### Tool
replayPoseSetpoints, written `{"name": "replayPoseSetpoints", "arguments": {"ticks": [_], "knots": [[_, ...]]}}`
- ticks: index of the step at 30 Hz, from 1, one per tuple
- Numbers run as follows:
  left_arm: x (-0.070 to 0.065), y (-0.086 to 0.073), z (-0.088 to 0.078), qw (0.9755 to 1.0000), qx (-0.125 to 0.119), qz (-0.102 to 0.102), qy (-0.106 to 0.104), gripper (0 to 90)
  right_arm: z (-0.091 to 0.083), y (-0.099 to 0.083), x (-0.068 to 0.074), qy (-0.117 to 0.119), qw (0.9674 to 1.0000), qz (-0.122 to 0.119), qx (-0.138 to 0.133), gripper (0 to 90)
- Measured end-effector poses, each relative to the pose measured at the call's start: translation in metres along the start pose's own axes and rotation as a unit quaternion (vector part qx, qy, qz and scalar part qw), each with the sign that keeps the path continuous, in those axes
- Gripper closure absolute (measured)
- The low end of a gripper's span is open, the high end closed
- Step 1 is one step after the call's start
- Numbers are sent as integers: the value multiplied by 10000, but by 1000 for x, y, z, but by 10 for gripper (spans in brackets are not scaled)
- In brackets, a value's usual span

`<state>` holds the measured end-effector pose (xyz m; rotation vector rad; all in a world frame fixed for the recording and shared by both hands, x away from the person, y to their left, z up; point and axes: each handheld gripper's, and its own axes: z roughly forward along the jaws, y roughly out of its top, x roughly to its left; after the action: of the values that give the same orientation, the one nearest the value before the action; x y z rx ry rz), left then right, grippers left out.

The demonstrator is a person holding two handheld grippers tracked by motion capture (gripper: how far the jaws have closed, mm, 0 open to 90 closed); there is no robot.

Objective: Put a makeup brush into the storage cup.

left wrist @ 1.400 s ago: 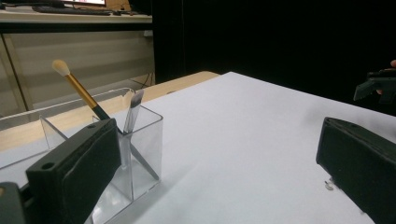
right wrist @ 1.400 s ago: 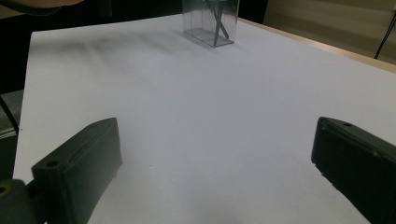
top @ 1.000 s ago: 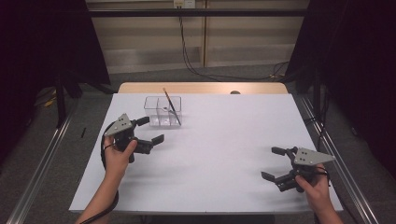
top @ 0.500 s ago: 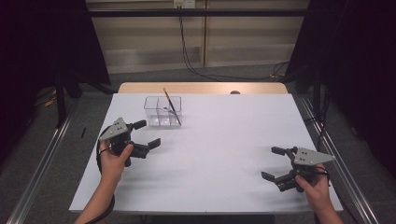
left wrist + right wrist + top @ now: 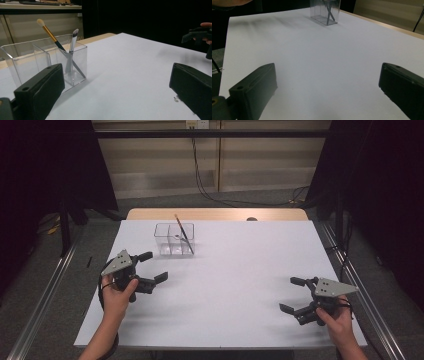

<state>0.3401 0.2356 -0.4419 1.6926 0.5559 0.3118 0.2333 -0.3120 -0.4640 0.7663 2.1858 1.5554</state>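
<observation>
The left gripper (image 5: 149, 267), jaws wide and empty, lies nearer the holder (image 5: 174, 240), whose brush (image 5: 183, 234) leans ahead-right; the right gripper (image 5: 294, 294) is likewise spread, empty, well apart.

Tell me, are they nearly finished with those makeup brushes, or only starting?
Two brushes, a gold-handled brush and a silver brush, already stand tilted in one compartment of the clear organizer. Nothing is in hand: the left gripper and right gripper both sit open over the white table. No other brushes lie out, so the job looks about done.
</observation>
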Motion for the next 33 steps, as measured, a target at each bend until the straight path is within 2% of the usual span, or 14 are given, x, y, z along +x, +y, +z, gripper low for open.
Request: {"name": "replayPoseSetpoints", "arguments": {"ticks": [29,33], "knots": [[-4,-12,-27,9998,121,45,135,0,-1,1,0,-2,10000,-23,-25,11],[-5,-14,-30,9998,125,-7,143,0,-1,1,0,-6,10000,-25,-22,11]]}}
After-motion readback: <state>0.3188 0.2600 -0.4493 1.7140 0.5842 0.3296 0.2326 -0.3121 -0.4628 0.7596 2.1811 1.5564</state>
